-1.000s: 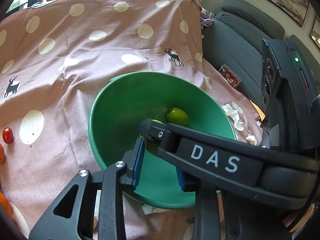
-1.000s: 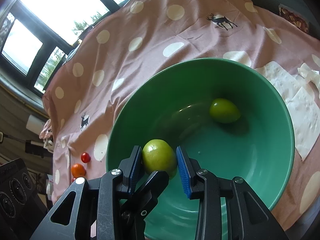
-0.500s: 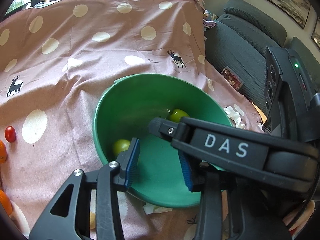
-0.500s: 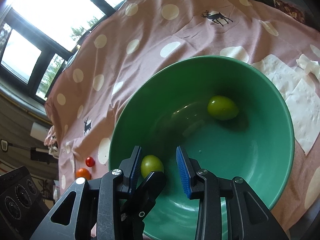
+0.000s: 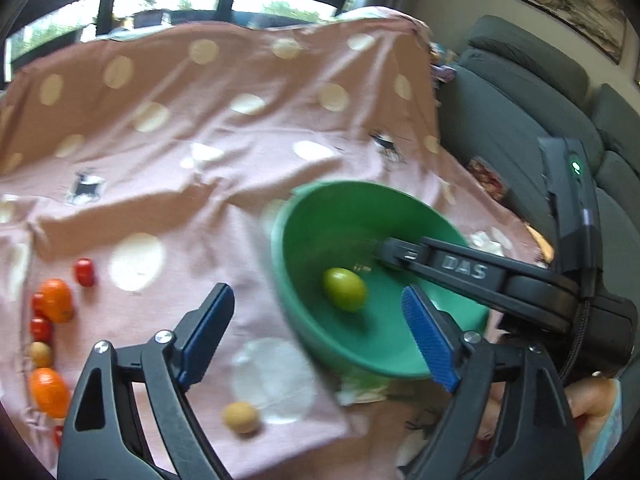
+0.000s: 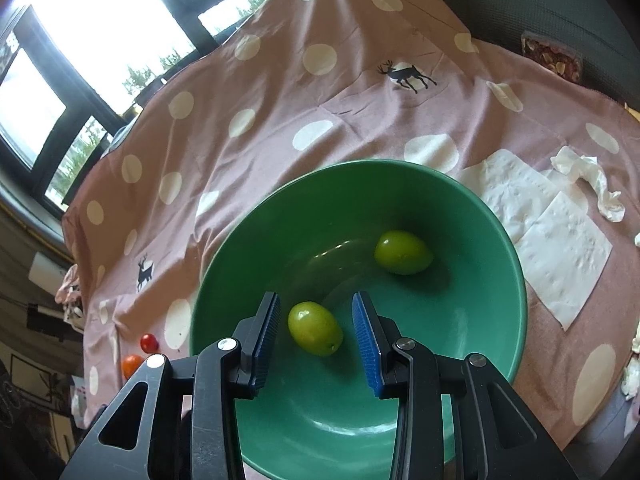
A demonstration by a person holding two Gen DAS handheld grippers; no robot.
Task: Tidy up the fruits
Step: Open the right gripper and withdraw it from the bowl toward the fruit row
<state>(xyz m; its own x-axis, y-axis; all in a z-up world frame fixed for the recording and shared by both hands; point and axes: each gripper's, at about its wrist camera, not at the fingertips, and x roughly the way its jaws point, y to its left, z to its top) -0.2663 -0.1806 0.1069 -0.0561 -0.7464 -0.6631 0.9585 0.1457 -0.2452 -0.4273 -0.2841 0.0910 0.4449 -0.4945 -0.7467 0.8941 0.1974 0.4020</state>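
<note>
A green bowl (image 6: 516, 280) stands on the pink dotted cloth (image 6: 280, 92) with two green fruits in it. One green fruit (image 6: 314, 328) lies on the bowl floor below my right gripper (image 6: 315, 296), whose blue pads stand apart from it on both sides. The other green fruit (image 6: 402, 257) rests further in. My left gripper (image 5: 318, 294) is back from the bowl (image 5: 304, 216), its jaws opening wide with nothing between them. One green fruit (image 5: 344, 289) shows in that view. The right gripper's finger (image 5: 464, 268) reaches into the bowl from the right.
Oranges (image 5: 56, 300), red tomatoes (image 5: 85, 272) and tan fruits (image 5: 241, 418) lie on the cloth to the left. White tissues (image 6: 552, 240) lie right of the bowl. A grey sofa (image 5: 520, 92) is behind, and a hand (image 5: 592, 408) holds the right gripper.
The green fruit that sat high between the fingers dropped to the bowl floor. My left gripper opened wide and drew back from the bowl toward the left. The right gripper stayed over the bowl.
</note>
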